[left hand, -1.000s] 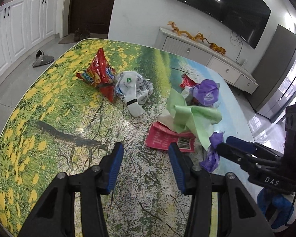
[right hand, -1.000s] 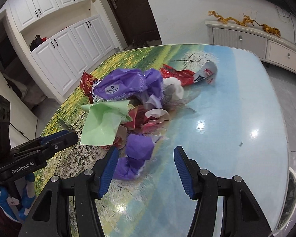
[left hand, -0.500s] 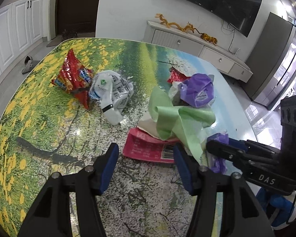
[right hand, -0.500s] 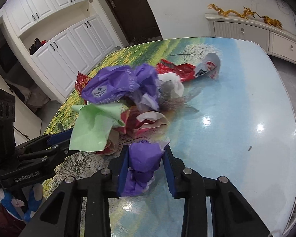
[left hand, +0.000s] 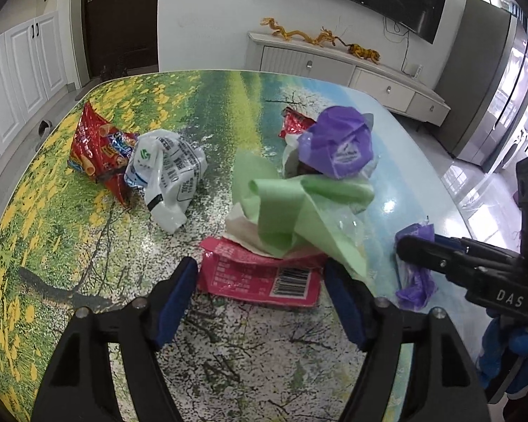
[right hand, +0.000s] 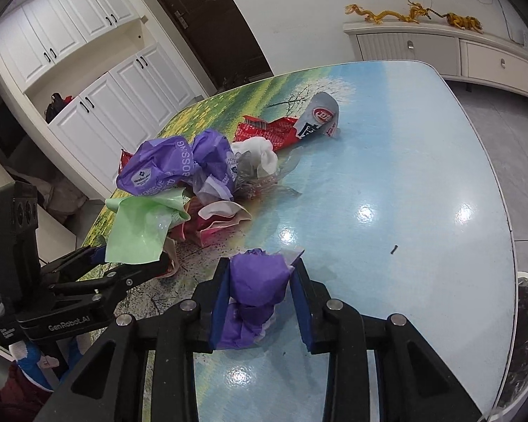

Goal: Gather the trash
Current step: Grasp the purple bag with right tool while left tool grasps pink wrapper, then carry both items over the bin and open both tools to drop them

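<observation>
The right gripper pinches a small purple wad between its blue pads, at the near side of the table. The left gripper has its jaws opening, spread on both sides of a pink wrapper that lies flat under a green sheet; the pads do not press on it. A big purple bag sits on the pile behind.

Two wrist fisheyes, close above the desk
Each looks steeply down along its own fingers; both share the trash pile mid-frame, and each catches the other gripper at its lower edge.
</observation>
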Available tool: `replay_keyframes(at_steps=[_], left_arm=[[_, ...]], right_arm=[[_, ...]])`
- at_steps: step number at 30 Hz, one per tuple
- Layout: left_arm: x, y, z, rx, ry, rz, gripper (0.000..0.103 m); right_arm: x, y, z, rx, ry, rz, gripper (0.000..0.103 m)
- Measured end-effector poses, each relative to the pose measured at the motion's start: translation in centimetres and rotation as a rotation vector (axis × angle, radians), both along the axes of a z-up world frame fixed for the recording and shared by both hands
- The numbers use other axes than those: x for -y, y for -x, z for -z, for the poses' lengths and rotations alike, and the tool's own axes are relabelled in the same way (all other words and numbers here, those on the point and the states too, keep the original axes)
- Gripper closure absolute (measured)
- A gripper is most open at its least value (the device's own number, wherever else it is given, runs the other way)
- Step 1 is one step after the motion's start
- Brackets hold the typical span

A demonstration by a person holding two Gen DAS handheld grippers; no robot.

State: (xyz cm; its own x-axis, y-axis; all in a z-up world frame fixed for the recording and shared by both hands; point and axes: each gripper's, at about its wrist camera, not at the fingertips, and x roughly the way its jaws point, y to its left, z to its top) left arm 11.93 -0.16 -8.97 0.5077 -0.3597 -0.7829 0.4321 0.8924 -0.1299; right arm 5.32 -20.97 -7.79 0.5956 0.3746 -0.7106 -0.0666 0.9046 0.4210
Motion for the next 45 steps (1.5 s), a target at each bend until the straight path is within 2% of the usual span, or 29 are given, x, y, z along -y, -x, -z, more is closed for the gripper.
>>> replay_keyframes(at_steps=[11,20,25,34,45], left_arm=[[1.1,0.5,0.3,0.033,-0.026,0.005,0.032],[-1.2,4.2,0.0,0.040,-0.022,0.009,0.032],[-3.1,6.7,-0.6,0.044,-0.022,-0.019,0.032],[-4.8,9.3,-4.4,0.110,0.013,-0.057,0.032],[-2.3,11.3,-9.1,0.195,0.046,-0.019,0.032]], right_arm=[[1.4,1.3,-0.1,-0.003,-0.018,0.024,0.072],[1.3,3.2,-1.1,0.007,-0.021,0.034,0.072],[1.2,4.5,-1.7,0.014,-0.028,0.036,0.072],[0.9,7.1,-4.2,0.081,-0.028,0.037,0.072],[4.1,10.6,-7.3,0.181,-0.039,0.113,0.072]])
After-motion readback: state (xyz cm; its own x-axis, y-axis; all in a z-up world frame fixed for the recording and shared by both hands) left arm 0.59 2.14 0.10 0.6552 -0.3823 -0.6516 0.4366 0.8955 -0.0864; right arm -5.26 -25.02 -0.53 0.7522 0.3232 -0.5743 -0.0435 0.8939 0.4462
